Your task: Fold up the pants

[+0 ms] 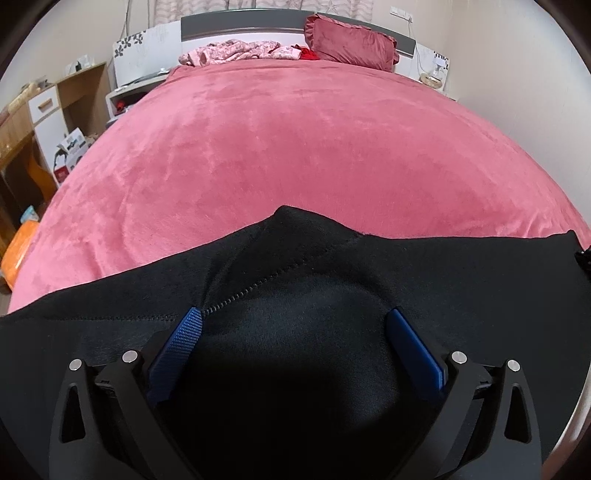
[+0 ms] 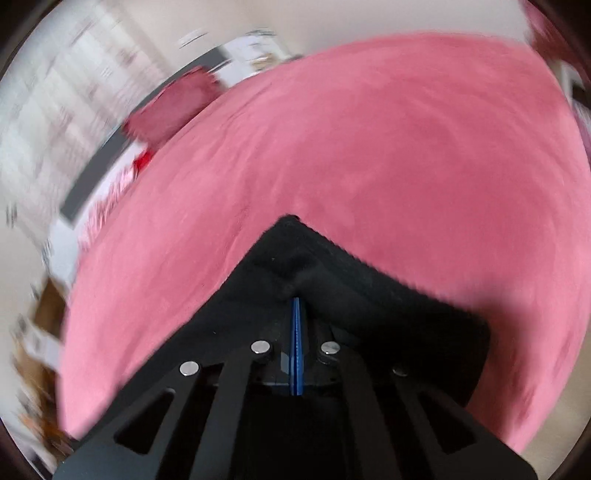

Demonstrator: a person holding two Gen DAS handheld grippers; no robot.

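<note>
A: How many of each thing do you count?

B: One pair of black pants [image 1: 295,266], two grippers, one bed [image 1: 280,140] under a pink cover. At the headboard [image 1: 258,26] there is one dark pink pillow [image 1: 351,44], one crumpled pink floral garment [image 1: 236,51], and a scrap of red cloth [image 1: 308,54] between them.

A: Where do the pants lie?

B: Across the near edge of the bed, a seam peaking toward the middle of the cover. The left gripper [image 1: 295,317] is right over them, its two blue pads [image 1: 192,328] spread wide apart with fabric lying between, nothing pinched.

A: And the right?

B: The right gripper [image 2: 296,306] has its pads pressed together into one thin blue line, clamped on a corner of the pants [image 2: 295,254]. The cloth bunches up just past the fingertips and comes to a point over the pink cover.

A: Any writing or labels?

B: None I can read. A printed box [image 1: 70,151] sits on the floor left of the bed, but its lettering is too small. An orange thing [image 1: 18,251] farther down is cut off by the lens edge.

A: What else is hard to make out?

B: The right wrist view is smeared by blur; the wall, furniture and pillow there are streaks. In the left view both ends of the pants run out of frame. A wooden cabinet [image 1: 48,103] stands at left and a nightstand [image 1: 432,75] at right, with small items on it I cannot identify.
</note>
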